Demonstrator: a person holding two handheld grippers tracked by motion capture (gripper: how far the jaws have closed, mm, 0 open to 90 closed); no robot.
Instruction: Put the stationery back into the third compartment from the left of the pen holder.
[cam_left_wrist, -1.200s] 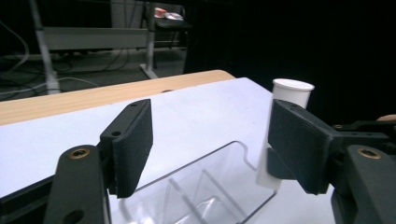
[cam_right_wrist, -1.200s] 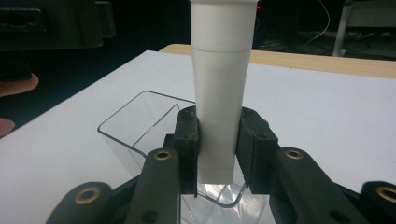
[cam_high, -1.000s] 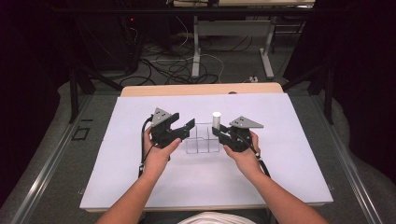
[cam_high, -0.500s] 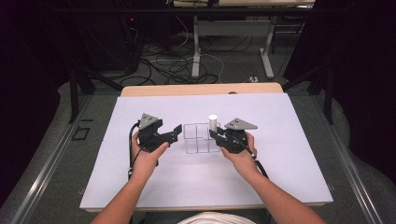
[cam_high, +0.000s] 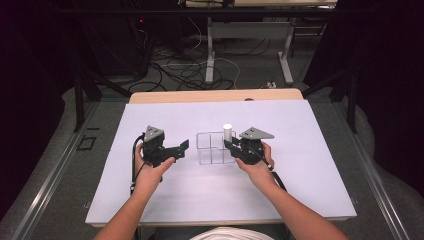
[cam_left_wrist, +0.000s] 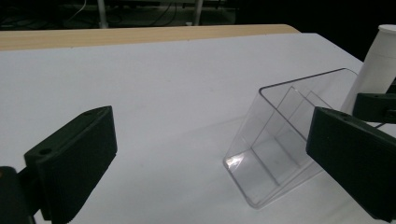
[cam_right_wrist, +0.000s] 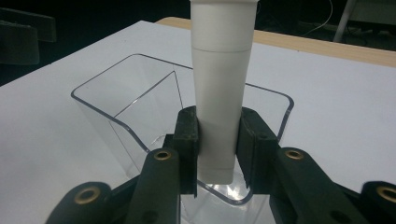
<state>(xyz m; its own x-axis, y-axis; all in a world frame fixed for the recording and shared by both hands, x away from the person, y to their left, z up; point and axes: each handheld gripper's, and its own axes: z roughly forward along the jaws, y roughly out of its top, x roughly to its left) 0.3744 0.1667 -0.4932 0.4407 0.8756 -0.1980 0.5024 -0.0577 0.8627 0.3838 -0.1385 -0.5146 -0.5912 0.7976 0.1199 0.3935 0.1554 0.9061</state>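
Jaws of the right gripper (cam_right_wrist: 217, 140) are clamped on the lower part of a white tube (cam_right_wrist: 219, 88), held upright over the near compartment of a clear divided box (cam_high: 215, 148) on the table (cam_high: 310, 175), while those of the left gripper (cam_high: 182, 148) are spread wide with nothing between them. The light box could be tipped or shoved if the tube is caught on its rim, since it is not braced. The tube is seen as plain, matt and cylindrical, with a wider cap uppermost.
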